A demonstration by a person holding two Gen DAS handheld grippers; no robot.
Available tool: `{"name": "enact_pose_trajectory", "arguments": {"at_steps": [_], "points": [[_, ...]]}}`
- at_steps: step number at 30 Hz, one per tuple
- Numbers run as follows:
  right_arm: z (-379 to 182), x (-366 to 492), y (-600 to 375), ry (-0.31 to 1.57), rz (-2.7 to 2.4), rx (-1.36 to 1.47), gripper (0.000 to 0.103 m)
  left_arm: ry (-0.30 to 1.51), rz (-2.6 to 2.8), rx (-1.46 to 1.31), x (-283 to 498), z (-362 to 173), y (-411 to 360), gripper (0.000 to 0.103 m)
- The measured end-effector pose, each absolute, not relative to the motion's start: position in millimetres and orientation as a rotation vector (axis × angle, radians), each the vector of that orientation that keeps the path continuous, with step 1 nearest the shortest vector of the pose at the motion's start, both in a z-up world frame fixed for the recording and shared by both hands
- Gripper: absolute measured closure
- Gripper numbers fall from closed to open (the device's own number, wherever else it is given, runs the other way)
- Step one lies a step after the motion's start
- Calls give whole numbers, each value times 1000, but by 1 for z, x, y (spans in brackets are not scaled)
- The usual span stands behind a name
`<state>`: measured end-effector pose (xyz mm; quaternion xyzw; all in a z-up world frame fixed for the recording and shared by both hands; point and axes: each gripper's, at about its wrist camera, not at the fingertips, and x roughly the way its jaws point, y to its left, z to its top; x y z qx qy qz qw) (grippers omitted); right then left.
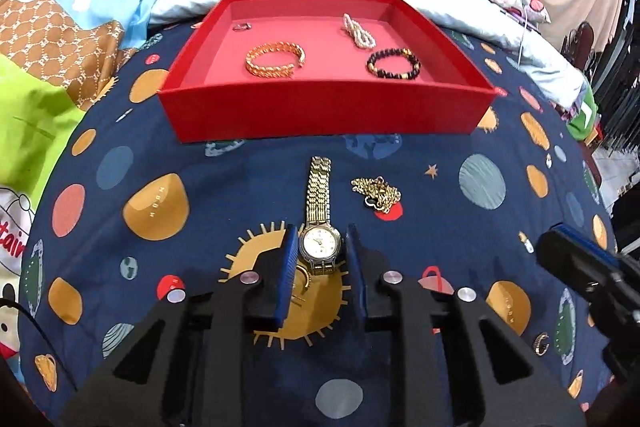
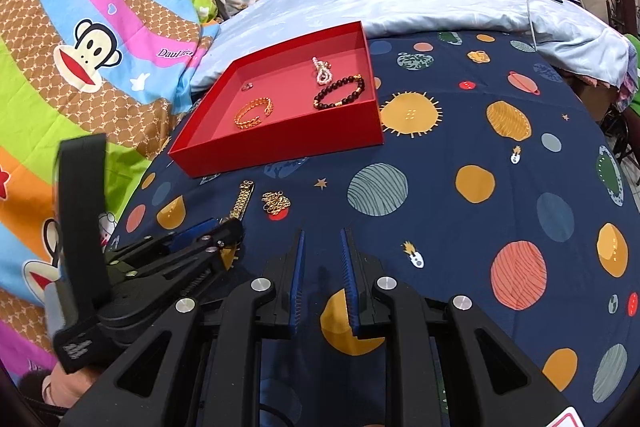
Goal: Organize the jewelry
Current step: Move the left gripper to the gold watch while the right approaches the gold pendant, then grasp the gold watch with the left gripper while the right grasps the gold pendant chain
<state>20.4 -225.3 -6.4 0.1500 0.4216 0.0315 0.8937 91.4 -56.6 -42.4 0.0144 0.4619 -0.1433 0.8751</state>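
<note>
**A:** What do you see along your left gripper?

**B:** My left gripper (image 1: 322, 247) points down at the planet-print bedsheet (image 1: 460, 227), and its blue pads sit narrow on either side of the gold watch (image 1: 320, 245). The watch case lies right between my fingertips, the pads touching or almost touching its sides; I cannot tell whether they press on it. The watch's strap runs straight ahead of me. Just ahead and to the right of my fingers is a heap of gold chain necklace (image 1: 378, 195). Further ahead stands the red tray (image 1: 324, 115), holding a gold bangle (image 1: 275, 58), a dark bead bracelet (image 1: 394, 63), a pearl bracelet (image 1: 358, 31) and a small ring (image 1: 242, 26). Low on my right a small gold earring (image 1: 542, 343) lies on the sheet, and my other gripper shows at the right edge.

**A:** And along the right one?

**B:** My right gripper (image 2: 323, 247) hangs over bare sheet (image 2: 460, 147), jaws almost closed with a slim gap and nothing in them. To its left my left gripper (image 2: 224, 227) is down on the watch, of which only the strap (image 2: 242, 201) shows ahead of its tips. The chain necklace (image 2: 276, 203) lies just ahead and left of my fingers, the red tray (image 2: 280, 147) beyond it, with the same four pieces inside
</note>
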Motion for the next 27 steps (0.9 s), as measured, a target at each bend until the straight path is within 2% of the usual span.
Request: {"name": "enact_pose_trajectory", "arguments": {"at_steps": [10,27], "points": [[-22,52,-196,907,128,270,85,911,-240,-58,88,-9,-6,80],[-50,104,-167,956,147,231,85,917,-187,-107,99,-10,31,80]]}}
